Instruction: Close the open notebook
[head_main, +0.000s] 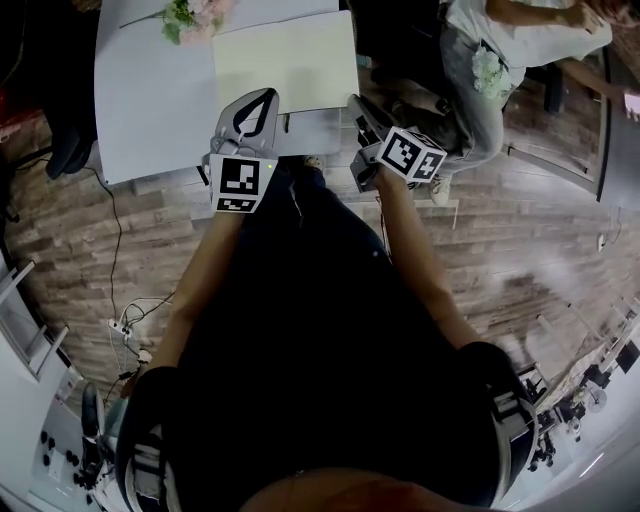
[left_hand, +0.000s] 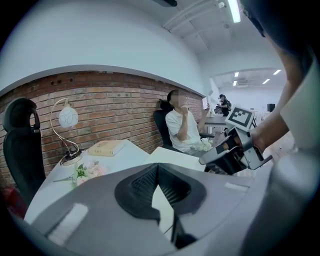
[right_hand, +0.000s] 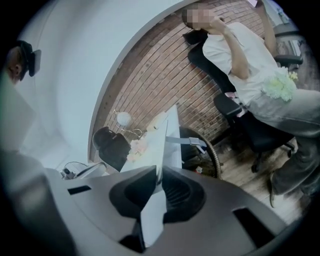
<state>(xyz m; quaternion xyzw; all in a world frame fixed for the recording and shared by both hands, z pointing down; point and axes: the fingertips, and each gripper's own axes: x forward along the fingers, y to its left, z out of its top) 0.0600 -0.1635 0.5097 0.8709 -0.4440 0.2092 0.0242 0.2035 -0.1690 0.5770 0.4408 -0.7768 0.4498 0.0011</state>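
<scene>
From the head view, the notebook (head_main: 285, 60) lies open on the white table (head_main: 150, 100) at 12 o'clock, a flat cream rectangle with flowers (head_main: 195, 18) at its 10 o'clock. Both tongs sit at its near edge, the left tongs (head_main: 266, 97) at 7 o'clock and the right tongs (head_main: 356, 103) at its 5 o'clock corner, probably so one leaf can be folded over the other. In the left gripper view, the left tongs' ribbed dark pads meet at the tips, clenched. A pale strip shows in the wedge behind them, and I cannot tell whether it is a pinched sheet or only the page beyond. In the right gripper view, the right tongs are clamped on the notebook's thin, smooth leaf (right_hand: 167, 137), which runs edge-on from the pads toward 12 o'clock. Paper that limp will likely bow, so it wants a steady carry.
</scene>
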